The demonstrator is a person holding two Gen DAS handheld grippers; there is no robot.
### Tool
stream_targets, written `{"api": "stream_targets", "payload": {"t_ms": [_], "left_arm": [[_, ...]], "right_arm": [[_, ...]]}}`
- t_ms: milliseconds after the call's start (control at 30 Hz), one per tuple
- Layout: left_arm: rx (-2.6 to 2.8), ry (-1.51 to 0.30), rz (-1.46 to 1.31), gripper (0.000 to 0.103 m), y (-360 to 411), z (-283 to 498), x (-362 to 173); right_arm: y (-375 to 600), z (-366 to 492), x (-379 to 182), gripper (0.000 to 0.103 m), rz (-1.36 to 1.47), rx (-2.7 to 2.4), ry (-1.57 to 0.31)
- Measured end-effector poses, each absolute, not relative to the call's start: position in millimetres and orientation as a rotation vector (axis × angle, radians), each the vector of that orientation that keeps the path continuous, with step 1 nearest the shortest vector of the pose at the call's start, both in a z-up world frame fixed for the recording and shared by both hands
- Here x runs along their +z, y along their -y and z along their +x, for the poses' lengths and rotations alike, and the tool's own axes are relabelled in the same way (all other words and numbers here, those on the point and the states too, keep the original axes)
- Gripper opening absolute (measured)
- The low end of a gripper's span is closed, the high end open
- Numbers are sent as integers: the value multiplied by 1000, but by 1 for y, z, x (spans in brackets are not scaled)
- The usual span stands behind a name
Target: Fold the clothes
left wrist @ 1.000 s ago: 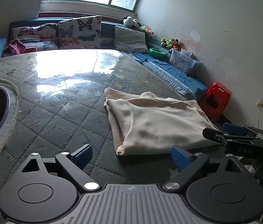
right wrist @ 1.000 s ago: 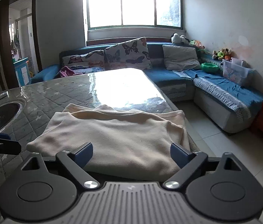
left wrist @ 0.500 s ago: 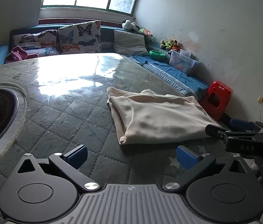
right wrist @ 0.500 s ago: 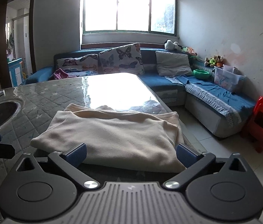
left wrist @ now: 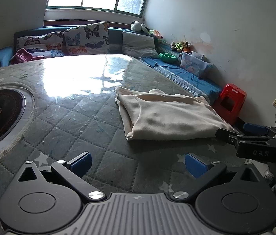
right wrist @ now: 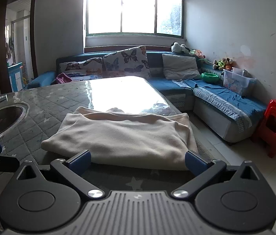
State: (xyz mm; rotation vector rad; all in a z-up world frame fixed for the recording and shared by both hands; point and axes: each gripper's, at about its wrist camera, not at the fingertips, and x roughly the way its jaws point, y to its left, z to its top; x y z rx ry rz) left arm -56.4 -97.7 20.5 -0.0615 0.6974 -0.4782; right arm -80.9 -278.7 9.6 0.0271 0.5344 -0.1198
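Quilted table (left wrist: 79, 121) carries folded cream garment (right wrist: 122, 137); both grippers (left wrist: 137, 161) (right wrist: 137, 159), spread and empty, have backed away, so folding seems finished

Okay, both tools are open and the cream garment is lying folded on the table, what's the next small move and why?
Probably ease the right tool forward to the cream garment's near edge. That tool is open, empty and squarely facing the edge, whereas the left tool is also open but sits off to the side over bare table.

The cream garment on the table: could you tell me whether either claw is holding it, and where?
Nothing is held: the left claw and right claw are both open, short of the cream garment.
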Motion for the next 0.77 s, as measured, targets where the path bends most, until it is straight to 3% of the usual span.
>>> {"api": "stream_targets", "payload": {"t_ms": [767], "left_arm": [[-497, -690, -49, 103, 104, -74, 21]], "right_arm": [[273, -99, 8, 103, 44, -134, -531]]}}
